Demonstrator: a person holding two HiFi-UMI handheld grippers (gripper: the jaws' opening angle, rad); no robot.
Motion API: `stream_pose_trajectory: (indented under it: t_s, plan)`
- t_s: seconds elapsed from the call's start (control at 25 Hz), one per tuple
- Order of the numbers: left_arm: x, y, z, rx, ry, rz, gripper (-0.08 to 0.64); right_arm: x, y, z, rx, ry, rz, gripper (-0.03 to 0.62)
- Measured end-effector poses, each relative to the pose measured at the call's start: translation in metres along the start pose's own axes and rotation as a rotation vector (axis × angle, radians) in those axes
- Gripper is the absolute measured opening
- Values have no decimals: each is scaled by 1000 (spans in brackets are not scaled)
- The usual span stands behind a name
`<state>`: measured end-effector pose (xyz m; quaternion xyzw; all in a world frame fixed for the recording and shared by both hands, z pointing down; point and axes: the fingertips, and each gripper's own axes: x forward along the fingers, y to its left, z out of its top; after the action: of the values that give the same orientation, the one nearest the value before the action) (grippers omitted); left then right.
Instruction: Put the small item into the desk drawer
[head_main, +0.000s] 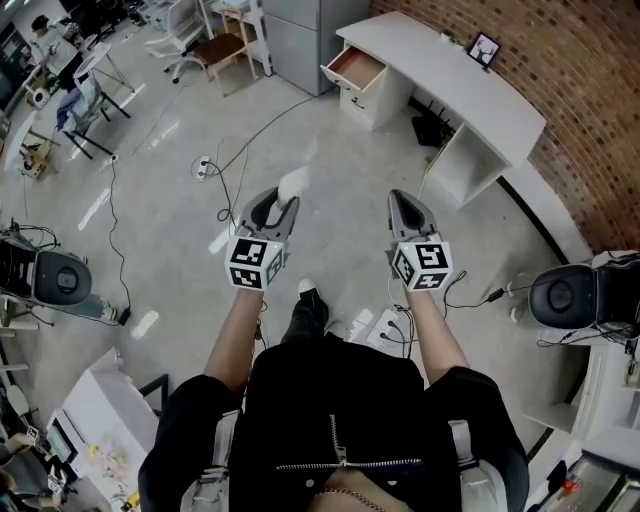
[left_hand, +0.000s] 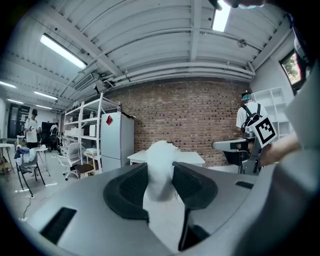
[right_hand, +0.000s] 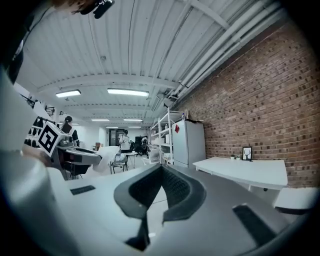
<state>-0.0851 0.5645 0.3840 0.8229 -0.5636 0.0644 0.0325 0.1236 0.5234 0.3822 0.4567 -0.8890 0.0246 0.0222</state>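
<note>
I hold a small white item (head_main: 293, 183) between the jaws of my left gripper (head_main: 283, 203), raised above the floor. In the left gripper view the white item (left_hand: 160, 155) stands up between the two dark pads, which press on its sides. My right gripper (head_main: 402, 200) is level with the left one, and its pads (right_hand: 175, 187) meet at the tip with nothing between them. The white desk (head_main: 470, 85) stands ahead at the brick wall. Its drawer (head_main: 356, 66) at the left end is pulled open, and the brown inside looks empty.
Cables (head_main: 240, 160) and a floor socket (head_main: 203, 168) lie between me and the desk. A power strip (head_main: 385, 330) lies at my feet. A picture frame (head_main: 484, 47) stands on the desk. Office chairs (head_main: 575, 295) stand at right and left. A grey cabinet (head_main: 300, 35) stands left of the drawer.
</note>
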Motion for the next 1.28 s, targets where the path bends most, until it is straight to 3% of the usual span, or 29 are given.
stream_pose_trajectory:
  t_s: [0.48,1.28]
  plan:
    - [33,11,-12,-11,28,-11,161,22,-6,-19,30,44,10,5]
    - [146,116,14,13,-7,-89,161,158,-34,-4,5,25,-55,0]
